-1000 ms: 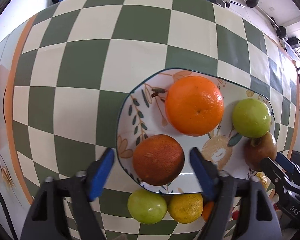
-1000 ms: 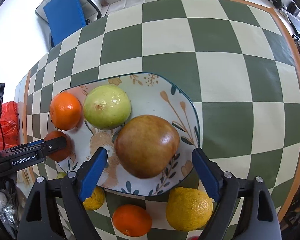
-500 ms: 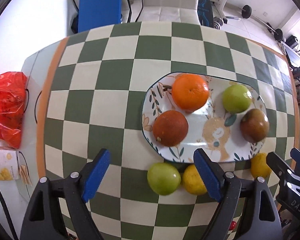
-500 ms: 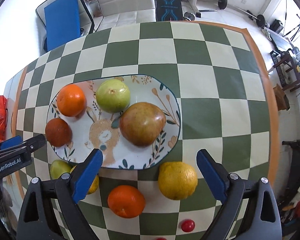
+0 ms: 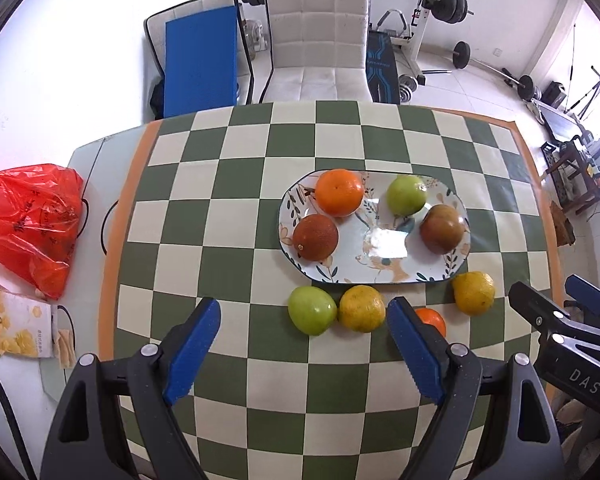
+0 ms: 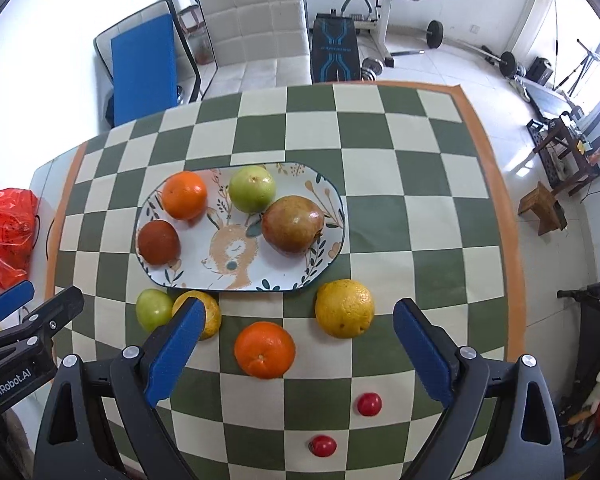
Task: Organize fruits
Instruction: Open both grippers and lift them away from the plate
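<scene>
An oval patterned plate (image 5: pixel 384 260) (image 6: pixel 220 276) on the checkered table holds an orange (image 5: pixel 339 192), a dark red-brown orange (image 5: pixel 315 237), a green apple (image 5: pixel 406 195) and a brownish pomegranate (image 5: pixel 441 229) (image 6: pixel 293 224). In front of the plate lie a green apple (image 5: pixel 311 310) (image 6: pixel 153 309), a yellow citrus (image 5: pixel 361 308), an orange (image 6: pixel 264 349) and a yellow orange (image 6: pixel 344 308) (image 5: pixel 473 293). Two small red fruits (image 6: pixel 369 404) (image 6: pixel 322 445) lie nearer. My left gripper (image 5: pixel 304 344) and right gripper (image 6: pixel 296 344) are both open and empty, held high above the table's near side.
A red plastic bag (image 5: pixel 30 224) and a snack box (image 5: pixel 16 330) lie at the table's left end. A white chair (image 5: pixel 318 40), a blue mat (image 5: pixel 200 68) and weight equipment (image 5: pixel 420 20) stand beyond the far edge.
Both grippers have pulled up and back from the plate, leaving the dark orange and the pomegranate on it. The view now takes in the whole table.
</scene>
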Tool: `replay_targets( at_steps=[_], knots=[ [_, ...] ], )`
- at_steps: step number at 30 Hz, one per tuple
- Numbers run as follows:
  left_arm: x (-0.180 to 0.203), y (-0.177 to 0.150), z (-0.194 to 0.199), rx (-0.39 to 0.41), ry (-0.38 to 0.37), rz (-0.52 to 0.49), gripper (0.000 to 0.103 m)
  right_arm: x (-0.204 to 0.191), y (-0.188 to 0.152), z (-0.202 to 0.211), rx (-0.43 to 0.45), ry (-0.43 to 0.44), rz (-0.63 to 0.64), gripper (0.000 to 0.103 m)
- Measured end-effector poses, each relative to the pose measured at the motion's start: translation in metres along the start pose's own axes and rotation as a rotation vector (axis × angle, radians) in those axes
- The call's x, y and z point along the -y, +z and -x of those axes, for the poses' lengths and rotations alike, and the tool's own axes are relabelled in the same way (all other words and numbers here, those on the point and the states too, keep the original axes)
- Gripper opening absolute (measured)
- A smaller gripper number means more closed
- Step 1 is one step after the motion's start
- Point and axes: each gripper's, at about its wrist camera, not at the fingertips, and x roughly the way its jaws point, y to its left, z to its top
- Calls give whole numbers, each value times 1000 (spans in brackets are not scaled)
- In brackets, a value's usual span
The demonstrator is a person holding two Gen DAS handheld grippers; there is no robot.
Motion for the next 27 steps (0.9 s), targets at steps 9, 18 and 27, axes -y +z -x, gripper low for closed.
replay_targets(
  at_steps=[9, 18, 27],
  knots=[
    [-3, -15, 42, 47, -25, -1, 85, -10, -24, 61, 66, 15, 20, 97],
    [-8, -20, 73, 104, -32, 9, 85, -14, -43, 95, 113, 14, 21, 97],
    [-8, -12, 69, 102, -31, 22, 85, -18, -37, 104, 131, 41, 8, 97]
  ],
)
